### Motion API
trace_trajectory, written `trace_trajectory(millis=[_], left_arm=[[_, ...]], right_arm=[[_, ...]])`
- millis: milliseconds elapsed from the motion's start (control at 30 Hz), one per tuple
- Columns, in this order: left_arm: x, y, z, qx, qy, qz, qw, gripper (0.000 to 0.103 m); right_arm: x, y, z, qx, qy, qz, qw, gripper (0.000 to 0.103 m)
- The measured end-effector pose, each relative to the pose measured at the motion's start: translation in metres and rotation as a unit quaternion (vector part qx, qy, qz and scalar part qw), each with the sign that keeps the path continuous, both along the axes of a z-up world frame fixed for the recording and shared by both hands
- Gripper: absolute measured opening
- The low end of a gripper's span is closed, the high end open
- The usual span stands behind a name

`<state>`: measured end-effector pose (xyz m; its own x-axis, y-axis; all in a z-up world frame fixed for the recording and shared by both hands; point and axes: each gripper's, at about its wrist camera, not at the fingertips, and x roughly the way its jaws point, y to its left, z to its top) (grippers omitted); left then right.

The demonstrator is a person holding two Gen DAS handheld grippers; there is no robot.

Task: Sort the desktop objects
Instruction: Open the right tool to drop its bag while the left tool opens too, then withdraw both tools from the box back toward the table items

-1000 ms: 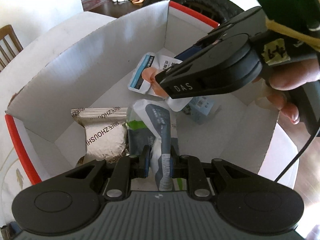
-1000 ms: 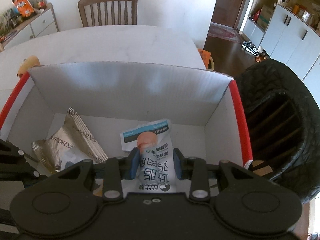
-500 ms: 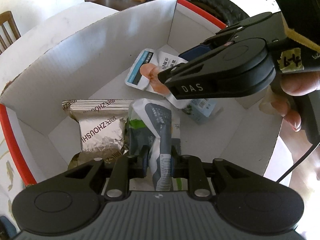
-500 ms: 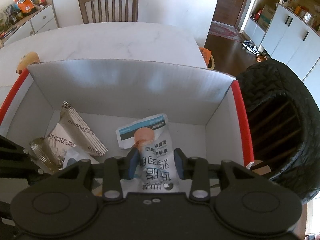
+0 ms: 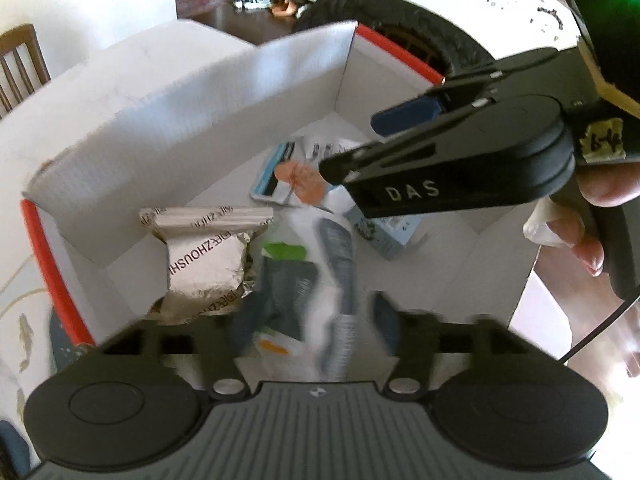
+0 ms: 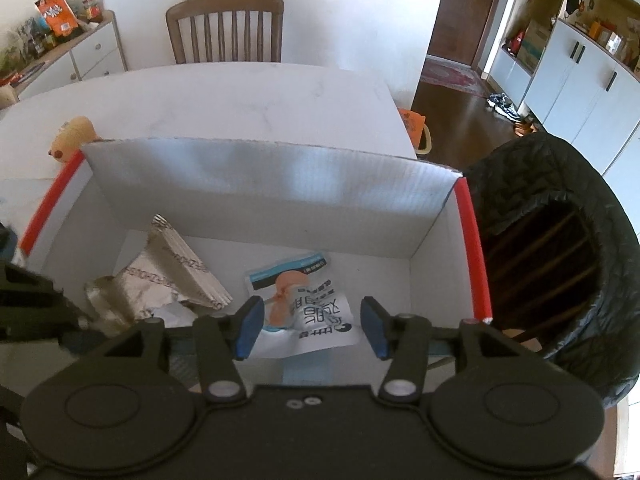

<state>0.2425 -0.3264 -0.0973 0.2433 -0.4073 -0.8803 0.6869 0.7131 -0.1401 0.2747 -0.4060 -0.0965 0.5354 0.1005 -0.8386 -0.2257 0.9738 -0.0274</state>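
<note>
Here the right gripper (image 6: pixel 312 326) has its blue-padded fingers (image 6: pixel 250 326) spread wide, with clear space on both sides of the white sachet (image 6: pixel 310 306) below them; they touch nothing. That sachet, printed with dark characters and an orange figure, lies flat on the floor of the white cardboard box (image 6: pixel 272 196), near the right wall.

The left gripper (image 5: pixel 316 320) also has its fingers (image 5: pixel 386 322) parted, though motion blur smears them. Between them sits a grey, white and green pouch (image 5: pixel 320 264), itself blurred; whether either pad touches it cannot be told, but the gap looks wider than the pouch. In the left wrist view the right gripper (image 5: pixel 448 168) shows from the side, hanging over the box above the sachet (image 5: pixel 296 176), with one hand (image 5: pixel 588 216) wrapped around its handle.

Counting what lies in the box: one silver foil packet (image 5: pixel 206 256) against the left side, one grey-and-green pouch beside it, one white sachet toward the far corner, and one small pale blue carton (image 5: pixel 390 236) partly hidden under the right gripper. That makes four items, all inside, none on the rim.

The box has two red-edged flaps, one on each short side, and stands on a white desk (image 6: pixel 224 100). One small tan toy (image 6: pixel 72 138) sits on the desk just beyond the box's left corner. One wooden chair (image 6: pixel 226 28) stands at the desk's far edge, and one black-lined bin (image 6: pixel 560 248) stands just beside the box on the right.
</note>
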Motion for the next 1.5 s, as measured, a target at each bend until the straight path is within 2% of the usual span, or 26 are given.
trace_trajectory(millis=[433,1067,1133,1500], left_arm=[[-0.008,0.019,0.020,-0.026,-0.012,0.007,0.9996,0.075],[-0.031,0.054,0.061,-0.089,-0.031,0.017,0.9954,0.076],[-0.033,0.059,0.063,-0.093,-0.030,0.022,0.9949,0.082],[-0.043,0.094,0.076,-0.115,-0.039,0.035,0.9920,0.090]], right_arm=[[-0.008,-0.010,0.039,0.029,-0.020,-0.008,0.999,0.055],[-0.033,0.007,0.062,0.058,-0.039,-0.005,0.998,0.056],[-0.035,0.009,0.063,0.059,-0.041,-0.007,0.997,0.056],[-0.051,0.033,0.071,0.062,-0.055,-0.013,0.996,0.063]])
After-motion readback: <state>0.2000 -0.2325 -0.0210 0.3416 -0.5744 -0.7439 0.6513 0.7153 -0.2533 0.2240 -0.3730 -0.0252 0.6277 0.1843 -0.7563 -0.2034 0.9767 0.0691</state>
